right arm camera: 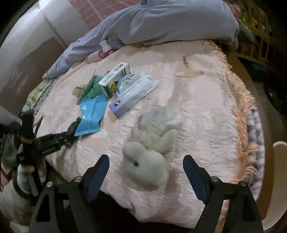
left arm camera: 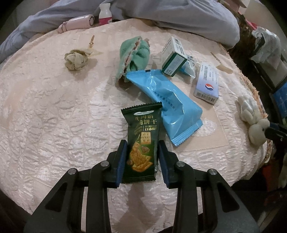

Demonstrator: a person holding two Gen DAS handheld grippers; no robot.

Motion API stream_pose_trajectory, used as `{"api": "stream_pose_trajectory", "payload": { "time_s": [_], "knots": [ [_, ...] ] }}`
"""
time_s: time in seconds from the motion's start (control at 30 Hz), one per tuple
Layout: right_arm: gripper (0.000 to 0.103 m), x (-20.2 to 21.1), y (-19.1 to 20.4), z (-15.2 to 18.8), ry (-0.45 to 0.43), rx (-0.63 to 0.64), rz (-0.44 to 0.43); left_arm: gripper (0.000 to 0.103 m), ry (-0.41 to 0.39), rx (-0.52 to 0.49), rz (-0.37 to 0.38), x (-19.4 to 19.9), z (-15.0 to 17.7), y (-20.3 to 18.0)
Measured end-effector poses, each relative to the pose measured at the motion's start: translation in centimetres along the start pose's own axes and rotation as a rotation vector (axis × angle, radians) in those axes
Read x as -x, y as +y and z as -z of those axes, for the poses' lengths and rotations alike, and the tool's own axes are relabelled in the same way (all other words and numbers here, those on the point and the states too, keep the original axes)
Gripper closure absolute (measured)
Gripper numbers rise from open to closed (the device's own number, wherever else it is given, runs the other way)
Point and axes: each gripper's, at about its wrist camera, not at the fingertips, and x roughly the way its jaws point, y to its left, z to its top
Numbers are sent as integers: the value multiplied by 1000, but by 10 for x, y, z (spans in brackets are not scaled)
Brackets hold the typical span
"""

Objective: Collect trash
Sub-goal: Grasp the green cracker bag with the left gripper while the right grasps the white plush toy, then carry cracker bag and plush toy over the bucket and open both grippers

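Observation:
My left gripper is shut on a dark green cracker wrapper, its blue pads against the wrapper's two sides, low over the pink bedspread. A blue snack bag lies just beyond it; it also shows in the right wrist view. A crumpled paper ball lies at the far left. My right gripper is open and empty, its fingers either side of a white plush toy at the bed's near edge. The left gripper shows at the left of that view.
A green cloth, a green-and-white box and a white-blue box lie behind the blue bag. A grey blanket, a pink case and a small bottle sit at the back. The fringed bed edge runs along the right.

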Motion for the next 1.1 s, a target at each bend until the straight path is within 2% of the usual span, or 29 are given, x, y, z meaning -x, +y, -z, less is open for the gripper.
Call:
{"api": "stream_pose_trajectory", "payload": {
  "time_s": [0.13, 0.17, 0.23, 0.43, 0.57, 0.83, 1.1],
  "knots": [
    [21, -23, 11, -6, -15, -19, 17, 71, 7, 4, 2, 0, 1, 1],
    [22, -32, 14, -7, -11, -7, 41, 77, 6, 1, 3, 2, 1, 1],
    [53, -40, 17, -4, -11, 18, 73, 80, -11, -13, -9, 11, 2, 2],
    [53, -15, 11, 5, -59, 47, 53, 84, -83, 14, -8, 43, -2, 8],
    [53, 10, 2, 11, -102, 34, 34, 84, -103, -13, 16, 58, -9, -9],
    [53, 33, -18, 31, -126, -4, 51, 84, -107, -113, 64, 57, -16, -71],
    [53, 57, -52, 51, -150, -67, 96, 84, -108, -248, 126, 50, -25, -152]
  ]
}}
